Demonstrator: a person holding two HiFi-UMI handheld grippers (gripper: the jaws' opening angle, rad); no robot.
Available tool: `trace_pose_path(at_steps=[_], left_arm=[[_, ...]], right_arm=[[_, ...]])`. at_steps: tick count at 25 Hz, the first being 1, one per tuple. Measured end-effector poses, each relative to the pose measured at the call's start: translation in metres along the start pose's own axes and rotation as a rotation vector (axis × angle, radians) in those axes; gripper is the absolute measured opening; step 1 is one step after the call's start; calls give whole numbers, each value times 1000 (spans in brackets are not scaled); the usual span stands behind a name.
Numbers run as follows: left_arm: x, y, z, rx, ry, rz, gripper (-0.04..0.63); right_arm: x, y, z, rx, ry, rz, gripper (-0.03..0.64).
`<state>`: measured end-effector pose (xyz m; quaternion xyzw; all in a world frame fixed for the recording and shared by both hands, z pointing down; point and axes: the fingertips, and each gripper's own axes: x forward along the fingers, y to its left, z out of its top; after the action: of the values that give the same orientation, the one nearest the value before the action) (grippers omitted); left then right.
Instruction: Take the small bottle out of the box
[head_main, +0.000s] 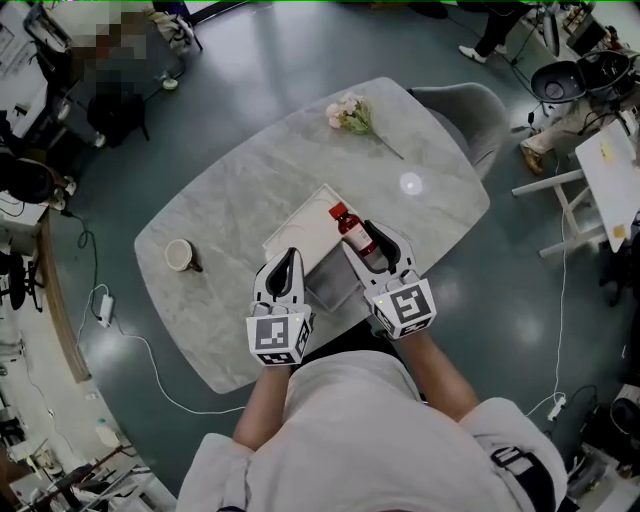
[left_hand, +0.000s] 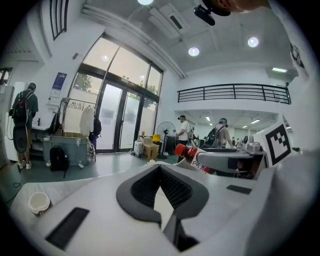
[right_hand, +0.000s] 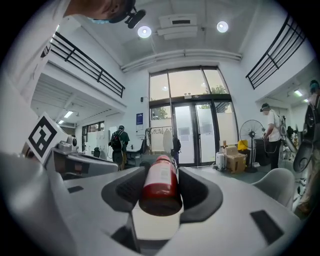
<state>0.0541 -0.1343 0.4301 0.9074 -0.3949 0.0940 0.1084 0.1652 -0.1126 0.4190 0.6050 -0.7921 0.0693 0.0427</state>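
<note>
R gripper (head_main: 374, 250) clamped on the small bottle (head_main: 349, 226) over the box (head_main: 300, 228), right side; we can't tell if it's clear of the box. L gripper (head_main: 285, 270) has jaws together, empty; box's near end hidden behind both grippers.

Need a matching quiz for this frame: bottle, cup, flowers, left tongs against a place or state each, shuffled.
1. bottle
2. cup
3. flowers
4. left tongs

A. far end of the table
B. empty
C. gripped in the right tongs
D. left part of the table

Pairs: 1-C, 2-D, 3-A, 4-B
</note>
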Motion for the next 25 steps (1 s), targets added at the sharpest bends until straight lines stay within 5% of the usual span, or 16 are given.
trace_pose_path(at_steps=[25], left_arm=[[-30, -8, 111, 71, -251, 34, 21]], right_arm=[[-36, 10, 126, -120, -268, 12, 221]])
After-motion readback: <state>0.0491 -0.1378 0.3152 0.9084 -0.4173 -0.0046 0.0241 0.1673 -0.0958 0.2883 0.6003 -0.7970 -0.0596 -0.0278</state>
